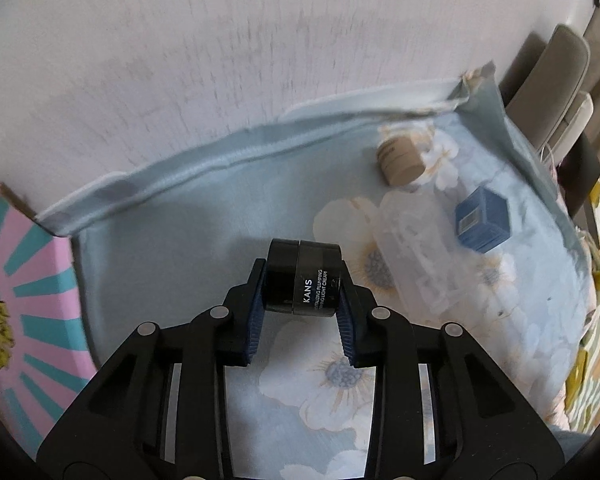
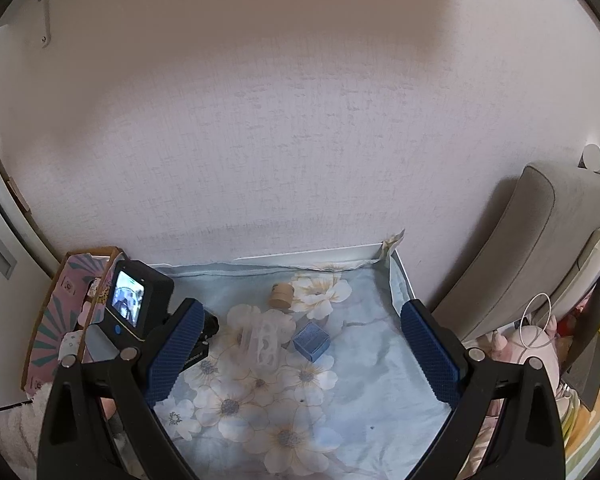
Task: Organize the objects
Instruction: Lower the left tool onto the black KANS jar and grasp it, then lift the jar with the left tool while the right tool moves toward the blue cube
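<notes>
Floral bed [image 2: 340, 400] against wall. Left tool [image 1: 302, 280] clamped across black jar [image 1: 302, 276]: rigid, probably glossy-slick, weighty; hold sidewalls. Right tool [image 2: 300, 356] spread apart, empty. Tan jar [image 1: 400, 160] at 1 o'clock.

The left gripper [image 1: 302, 304] has matte black angular linkage arms, silver round pins at the joints, and dark blue ribbed pads [image 1: 255, 320] on its fingers. The right gripper [image 2: 302, 350] matches it: black frame, silver pins, blue knurled pads [image 2: 430, 350].
</notes>
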{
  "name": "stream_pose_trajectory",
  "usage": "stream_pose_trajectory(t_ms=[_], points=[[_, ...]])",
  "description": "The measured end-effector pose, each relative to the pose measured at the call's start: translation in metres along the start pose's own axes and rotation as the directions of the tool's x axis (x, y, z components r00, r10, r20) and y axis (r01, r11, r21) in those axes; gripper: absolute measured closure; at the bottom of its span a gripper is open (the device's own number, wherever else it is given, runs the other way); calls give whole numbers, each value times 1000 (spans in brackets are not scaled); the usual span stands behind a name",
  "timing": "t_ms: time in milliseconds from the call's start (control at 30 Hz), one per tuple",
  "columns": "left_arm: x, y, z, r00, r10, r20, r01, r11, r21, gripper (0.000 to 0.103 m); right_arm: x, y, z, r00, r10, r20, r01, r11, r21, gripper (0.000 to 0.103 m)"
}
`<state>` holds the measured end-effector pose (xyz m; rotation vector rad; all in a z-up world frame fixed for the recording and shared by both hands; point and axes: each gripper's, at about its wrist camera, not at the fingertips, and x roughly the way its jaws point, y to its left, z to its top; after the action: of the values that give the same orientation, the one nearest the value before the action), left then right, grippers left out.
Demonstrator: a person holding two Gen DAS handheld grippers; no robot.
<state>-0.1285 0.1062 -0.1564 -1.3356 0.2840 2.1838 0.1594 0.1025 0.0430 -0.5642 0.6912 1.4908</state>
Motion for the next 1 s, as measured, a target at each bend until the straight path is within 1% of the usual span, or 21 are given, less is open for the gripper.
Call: stream_pose_trajectory(t_ms=[200, 400, 500, 567, 633, 767, 933, 1000], points=[[-43, 1, 5, 997, -6, 79, 9, 1000, -27, 74, -4, 6, 2, 1000, 16, 12, -16, 1000, -16, 5], [-100, 1, 7, 985, 7, 174, 1, 999, -49, 74, -11, 15, 5, 998, 49, 30, -48, 998, -45, 5], [-130, -2, 8, 974, 26, 224, -13, 998, -62, 74, -15, 19, 6, 997, 66, 42, -64, 996, -55, 5], [-157, -2, 6, 964, 42, 263, -25, 997, -71, 74, -19, 22, 7, 996, 78, 49, -75, 995, -60, 5], [-176, -4, 5, 958, 50, 283, -30, 997, -74, 74, -23, 25, 6, 994, 91, 57, -87, 994, -66, 5], [-220, -9, -9, 939, 70, 336, -45, 996, -83, 74, -29, 30, 5, 994, 90, 69, -85, 993, -76, 5], [-257, -15, -32, 921, 106, 374, -69, 991, -113, 74, -36, 36, -1, 990, 123, 74, -116, 989, -93, 5], [-265, -17, -41, 916, 119, 382, -76, 989, -126, 74, -38, 38, -4, 988, 133, 75, -125, 987, -101, 5]])
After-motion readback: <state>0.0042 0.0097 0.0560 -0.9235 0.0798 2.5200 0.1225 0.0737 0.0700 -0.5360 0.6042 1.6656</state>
